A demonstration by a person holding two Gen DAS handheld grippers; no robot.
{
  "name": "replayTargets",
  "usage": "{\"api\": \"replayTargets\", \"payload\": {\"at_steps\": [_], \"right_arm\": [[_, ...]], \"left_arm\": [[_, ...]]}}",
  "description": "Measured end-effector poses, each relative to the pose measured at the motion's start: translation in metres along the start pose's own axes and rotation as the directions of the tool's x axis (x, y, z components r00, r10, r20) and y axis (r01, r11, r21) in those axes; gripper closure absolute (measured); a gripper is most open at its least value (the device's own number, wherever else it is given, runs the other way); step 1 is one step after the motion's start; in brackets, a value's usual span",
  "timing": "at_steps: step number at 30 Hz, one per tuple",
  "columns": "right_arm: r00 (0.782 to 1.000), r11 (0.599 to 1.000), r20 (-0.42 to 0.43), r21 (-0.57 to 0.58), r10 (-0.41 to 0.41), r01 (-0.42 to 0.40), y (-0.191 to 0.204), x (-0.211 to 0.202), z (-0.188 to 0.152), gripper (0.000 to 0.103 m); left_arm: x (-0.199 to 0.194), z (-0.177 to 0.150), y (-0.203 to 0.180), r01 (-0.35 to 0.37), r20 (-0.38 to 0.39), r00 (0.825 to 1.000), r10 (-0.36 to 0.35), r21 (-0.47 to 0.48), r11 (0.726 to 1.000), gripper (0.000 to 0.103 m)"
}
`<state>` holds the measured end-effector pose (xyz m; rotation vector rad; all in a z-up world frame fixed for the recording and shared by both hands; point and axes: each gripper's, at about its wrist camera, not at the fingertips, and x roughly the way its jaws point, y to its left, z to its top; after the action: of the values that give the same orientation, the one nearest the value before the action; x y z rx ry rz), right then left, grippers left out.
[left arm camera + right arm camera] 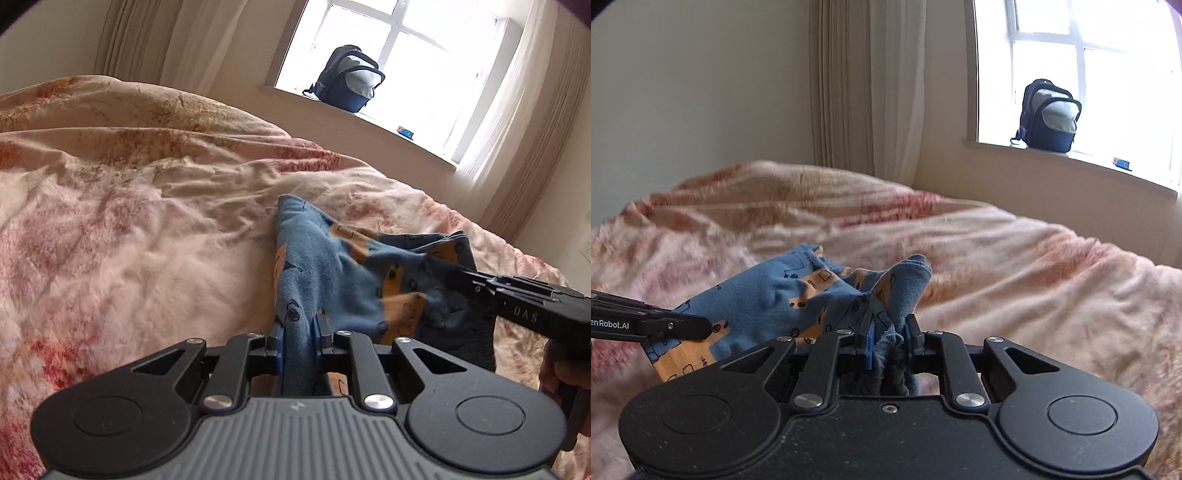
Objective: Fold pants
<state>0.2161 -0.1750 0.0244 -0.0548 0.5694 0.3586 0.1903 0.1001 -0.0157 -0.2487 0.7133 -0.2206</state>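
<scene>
Nearest to you, your left gripper (298, 332) is nearly closed, its blue pads pinching a bunched fold of the pants (343, 266). Your right gripper (889, 332) is the same: jaws almost together, clamped on a wad of blue fabric with darker edging hanging behind the pads. Between the two, the pants sag in a loose blue-and-orange swag just above the blanket (129, 229), and the cloth looks crumpled, not flat.

This looks like the carrying or spreading part of a fold, so keep both grips firm and pull your hands apart until the span between them goes taut; slack will likely crease once it lands. Keep the two grippers level with each other so the edge comes down straight. The blanket is rumpled and plush, and may drag at the fabric, so lower rather than slide.

Beyond the bed, a backpack (1049, 114) sits on the windowsill (1071, 166), well clear of your work.
</scene>
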Motion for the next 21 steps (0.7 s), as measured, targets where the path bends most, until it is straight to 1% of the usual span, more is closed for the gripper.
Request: {"api": "replayTargets", "payload": {"at_steps": [3,4,5,6,7,8,9,10,12,13,14,17,19,21], "right_arm": [[1.0,0.999,-0.006,0.043,0.0,0.001,-0.007,0.003,-0.002,0.085],[1.0,0.999,-0.011,0.042,-0.006,0.007,-0.007,0.003,-0.002,0.082],[1.0,0.999,-0.013,0.036,-0.02,0.02,-0.007,0.003,-0.002,0.076],[0.999,0.999,-0.013,0.032,-0.031,0.032,-0.006,0.003,-0.003,0.072],[0.999,0.999,-0.013,0.036,-0.036,0.037,-0.007,0.001,-0.003,0.062],[0.999,0.998,-0.006,0.04,-0.038,0.039,-0.006,-0.001,-0.004,0.052],[0.999,0.998,0.001,0.042,-0.047,0.047,-0.006,-0.004,-0.005,0.047],[0.998,0.997,0.008,0.042,-0.061,0.06,-0.004,-0.008,-0.005,0.039],[0.996,0.995,0.031,0.048,-0.083,0.082,0.001,-0.02,-0.006,0.032],[0.995,0.994,0.044,0.055,-0.093,0.091,0.005,-0.028,-0.007,0.023],[0.993,0.993,0.057,0.064,-0.103,0.099,0.009,-0.036,-0.008,0.015],[0.987,0.988,0.096,0.095,-0.129,0.12,0.023,-0.065,-0.012,0.002],[0.981,0.984,0.116,0.105,-0.155,0.143,0.036,-0.086,-0.017,0.001],[0.978,0.981,0.117,0.109,-0.171,0.158,0.05,-0.104,-0.024,0.001]], "left_arm": [[-0.003,0.001,0.0,0.005,-0.006,1.0,-0.005,-0.008,1.0,0.082],[-0.005,0.002,0.0,-0.004,-0.008,1.0,0.004,-0.008,1.0,0.074],[-0.007,0.002,0.0,-0.015,-0.009,1.0,0.015,-0.007,1.0,0.063],[-0.008,0.002,0.0,-0.023,-0.011,1.0,0.023,-0.007,1.0,0.057],[-0.011,0.002,0.001,-0.032,-0.011,0.999,0.032,-0.012,0.999,0.044],[-0.015,0.002,0.001,-0.039,-0.007,0.999,0.039,-0.016,0.999,0.035],[-0.018,0.002,0.001,-0.044,0.001,0.999,0.044,-0.018,0.999,0.033],[-0.022,0.004,-0.001,-0.046,0.007,0.999,0.046,-0.014,0.999,0.03],[-0.033,0.006,-0.005,-0.056,0.026,0.998,0.056,0.006,0.998,0.018],[-0.039,0.006,-0.008,-0.071,0.045,0.997,0.071,0.015,0.997,0.008],[-0.047,0.006,-0.01,-0.089,0.072,0.994,0.087,0.025,0.996,0.003],[-0.072,0.004,-0.017,-0.125,0.142,0.983,0.116,0.062,0.99,0.0],[-0.085,0.0,-0.021,-0.151,0.157,0.978,0.137,0.083,0.985,0.0],[-0.096,-0.008,-0.024,-0.165,0.16,0.976,0.147,0.105,0.981,0.0]]}}
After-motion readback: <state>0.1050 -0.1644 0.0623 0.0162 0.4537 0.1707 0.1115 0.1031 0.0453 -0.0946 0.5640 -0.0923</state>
